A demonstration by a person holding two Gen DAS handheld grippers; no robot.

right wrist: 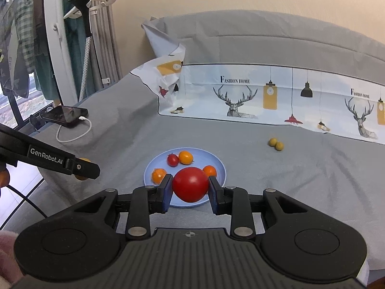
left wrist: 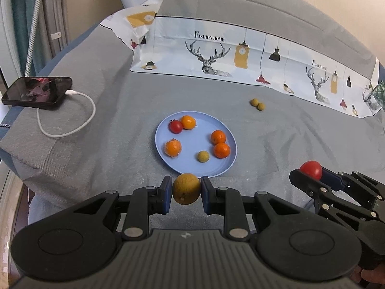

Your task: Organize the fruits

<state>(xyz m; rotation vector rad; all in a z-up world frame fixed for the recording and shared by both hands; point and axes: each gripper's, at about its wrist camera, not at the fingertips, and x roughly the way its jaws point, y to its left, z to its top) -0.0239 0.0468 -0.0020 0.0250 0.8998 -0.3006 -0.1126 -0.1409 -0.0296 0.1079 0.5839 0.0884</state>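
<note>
A light blue plate [left wrist: 192, 142] lies on the grey bed cover with several small oranges, a small red tomato [left wrist: 176, 126] and a brown longan [left wrist: 203, 156] on it. My left gripper [left wrist: 186, 192] is shut on a tan-brown round fruit [left wrist: 186, 191] just in front of the plate's near rim. My right gripper [right wrist: 190, 185] is shut on a red tomato [right wrist: 190, 184], held above the plate's near side [right wrist: 148, 172]. The right gripper also shows in the left wrist view [left wrist: 312, 173] at the right. Two loose longans [left wrist: 257, 104] lie beyond the plate.
A black phone [left wrist: 37, 92] with a white charging cable [left wrist: 72, 118] lies at the left edge of the bed. A printed cloth with deer and lamps [left wrist: 240, 53] runs along the back. A garment steamer [right wrist: 83, 36] and curtains stand at the left.
</note>
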